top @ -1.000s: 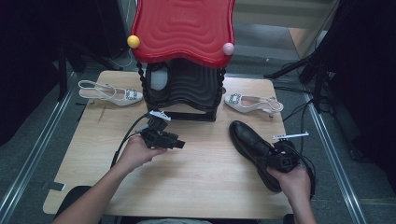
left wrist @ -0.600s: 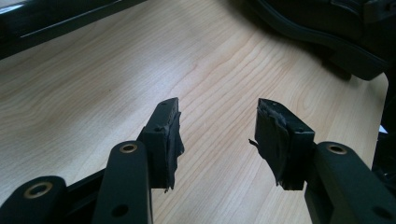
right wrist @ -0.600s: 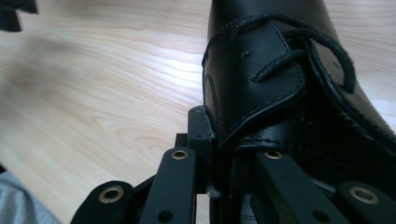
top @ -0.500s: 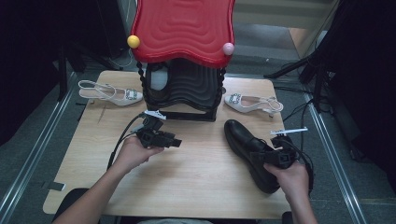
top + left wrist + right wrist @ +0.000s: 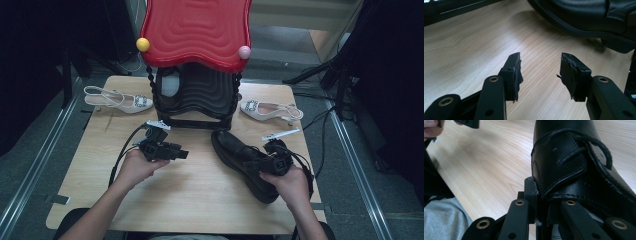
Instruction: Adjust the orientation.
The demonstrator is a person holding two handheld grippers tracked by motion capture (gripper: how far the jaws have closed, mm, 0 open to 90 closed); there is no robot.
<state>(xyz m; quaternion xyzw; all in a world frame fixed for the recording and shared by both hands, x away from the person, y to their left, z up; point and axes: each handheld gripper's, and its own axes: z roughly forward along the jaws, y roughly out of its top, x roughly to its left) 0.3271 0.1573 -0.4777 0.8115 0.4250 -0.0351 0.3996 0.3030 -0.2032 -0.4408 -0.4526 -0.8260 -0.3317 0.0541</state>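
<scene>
A black leather lace-up shoe [image 5: 240, 156] lies at an angle on the right of the wooden table [image 5: 200, 195], toe toward the black rack. My right gripper [image 5: 261, 163] is shut on the shoe's side wall by the opening. In the right gripper view the shoe [image 5: 574, 157] rises from the right gripper [image 5: 540, 195], one finger pressed on its outside; these jaws have just been closing on that wall. My left gripper [image 5: 183, 153] hovers at table centre, open and empty. The left gripper view has the left gripper [image 5: 540, 67] pointing toward the shoe [image 5: 586, 15].
A black stepped rack [image 5: 197, 95] under a red wavy roof [image 5: 195, 30] stands at the back centre. A white slingback sandal [image 5: 117, 100] lies to its left and another [image 5: 270, 110] to its right. Cables trail from both grippers.
My right hand has carried the black shoe to the left, its toe now nearer the rack. The left gripper has hardly moved.
</scene>
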